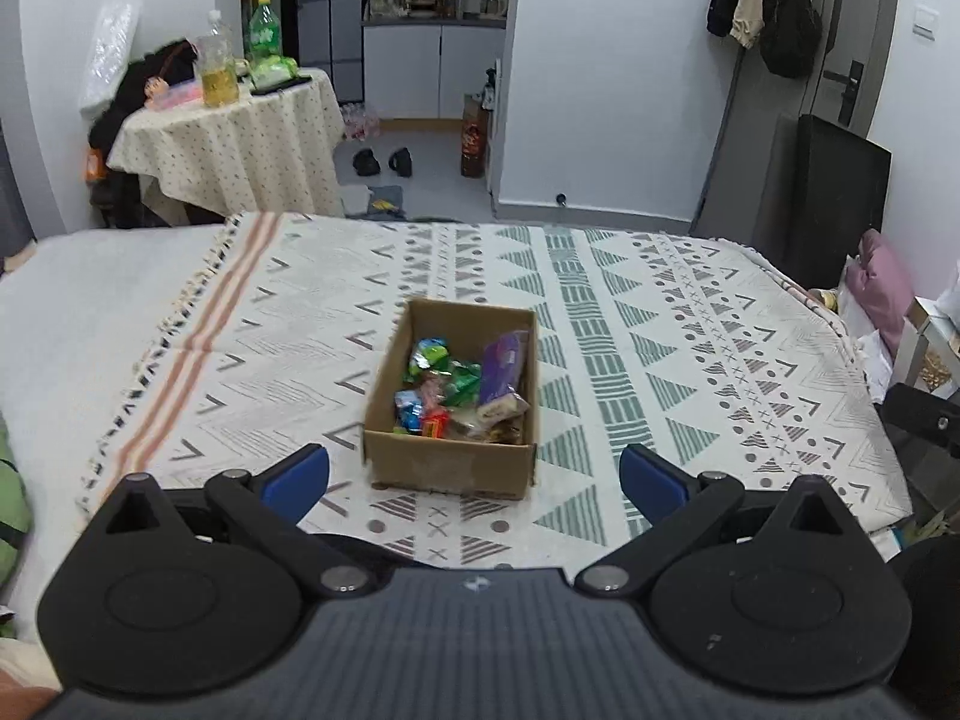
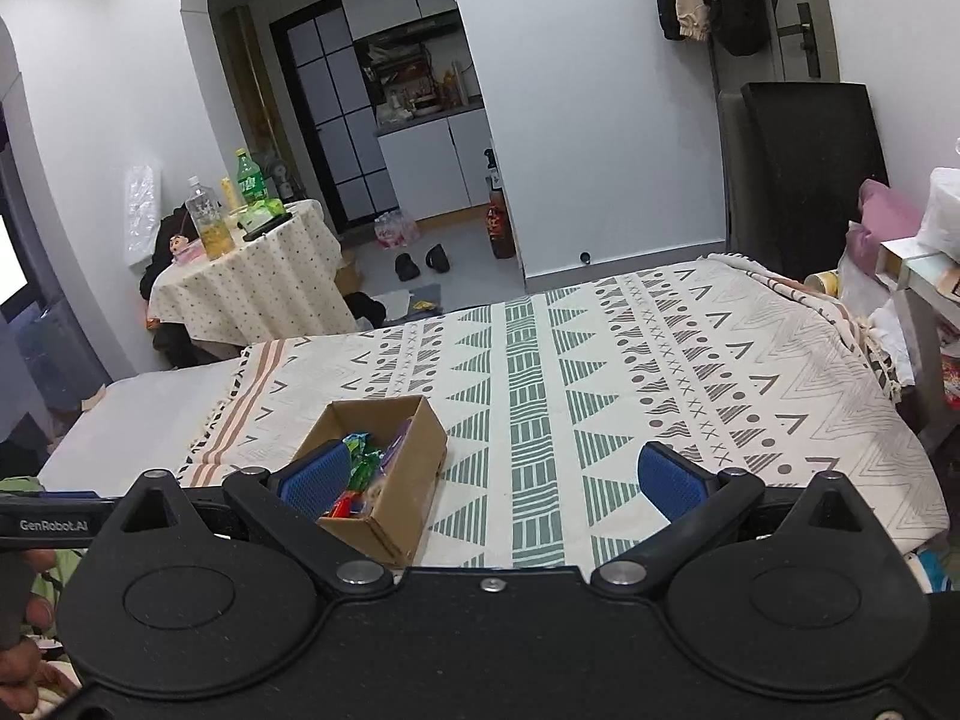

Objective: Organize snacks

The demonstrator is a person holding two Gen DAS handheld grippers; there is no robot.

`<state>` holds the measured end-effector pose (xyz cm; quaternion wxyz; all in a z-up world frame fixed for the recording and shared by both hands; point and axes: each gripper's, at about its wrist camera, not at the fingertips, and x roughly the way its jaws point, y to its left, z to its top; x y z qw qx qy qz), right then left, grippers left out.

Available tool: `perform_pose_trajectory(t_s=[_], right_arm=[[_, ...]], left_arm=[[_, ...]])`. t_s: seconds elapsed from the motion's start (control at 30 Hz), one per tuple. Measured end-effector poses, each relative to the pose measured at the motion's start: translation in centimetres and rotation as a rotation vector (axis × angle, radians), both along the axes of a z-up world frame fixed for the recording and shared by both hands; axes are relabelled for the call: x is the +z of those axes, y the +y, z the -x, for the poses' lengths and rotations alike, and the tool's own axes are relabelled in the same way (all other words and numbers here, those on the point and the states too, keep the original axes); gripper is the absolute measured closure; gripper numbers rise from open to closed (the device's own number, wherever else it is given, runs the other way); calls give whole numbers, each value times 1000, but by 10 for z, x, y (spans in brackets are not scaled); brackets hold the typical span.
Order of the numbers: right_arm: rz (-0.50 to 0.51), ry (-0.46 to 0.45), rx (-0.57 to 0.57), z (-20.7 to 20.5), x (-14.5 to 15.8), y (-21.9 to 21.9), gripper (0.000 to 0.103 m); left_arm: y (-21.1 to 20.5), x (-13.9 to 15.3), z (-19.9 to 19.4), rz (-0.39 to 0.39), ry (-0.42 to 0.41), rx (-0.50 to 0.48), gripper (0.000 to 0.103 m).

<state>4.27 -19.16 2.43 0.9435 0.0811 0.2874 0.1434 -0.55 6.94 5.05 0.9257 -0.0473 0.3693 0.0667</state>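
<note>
- One bed (image 1: pixel 600 324), spread with one patterned blanket (image 1: pixel 690 360) of grey and green triangles, fills the space ahead of both tongs.
- One round tabletop (image 1: pixel 240 120) under a dotted cloth stands well beyond the bed, up and to the left of the left tongs. It carries two tall bottles: one clear bottle (image 1: pixel 217 60) with yellow liquid and one green bottle (image 1: pixel 264 30) behind it.
- One dark panel (image 1: pixel 840 192) leans against the wall far ahead and to the right of the left tongs.
- One cardboard box (image 1: pixel 450 468) sits on the blanket, open at the top. It is just ahead of the left tongs, in line with the gap between the two blue pads. From the right wrist camera, the box (image 2: pixel 408 480) lies ahead and to the left, partly behind the left pad.
- The snacks (image 1: pixel 444 384) lie inside the box in a loose heap of small wrappers, green, blue and red. I cannot count them exactly.
- One purple packet (image 1: pixel 504 366) leans against the box's right inner wall.
- The left tongs (image 1: pixel 474 483) are spread wide and hold nothing.
- The right tongs (image 2: pixel 492 480) are also spread wide and hold nothing, with bare blanket showing between the pads.
- Two dark slippers (image 1: pixel 384 162) lie on the floor far ahead of the left tongs, past the bed.
</note>
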Motion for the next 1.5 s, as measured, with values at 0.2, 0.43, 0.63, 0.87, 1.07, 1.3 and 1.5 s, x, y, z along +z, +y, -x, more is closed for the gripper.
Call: perform_pose_trajectory(t_s=[0.2,0.43,0.63,0.87,1.07,1.3,1.5], right_arm=[[17,-4,-8,14,0,0,0],[27,-7,-1,29,2,-1,0],[54,-14,15,35,5,4,0],[57,-11,26,34,6,6,0],[59,-4,33,36,4,7,0],[58,-6,42,37,4,8,0],[52,-6,34,36,6,6,0]], left_arm=[[5,5,21,1,-28,-7,0],[6,7,41,8,-50,-18,0],[6,11,46,5,-56,-33,0],[1,15,44,-1,-64,-50,0],[-1,12,44,4,-53,-55,0],[-1,13,43,5,-57,-56,0],[-3,14,43,8,-57,-65,0]])
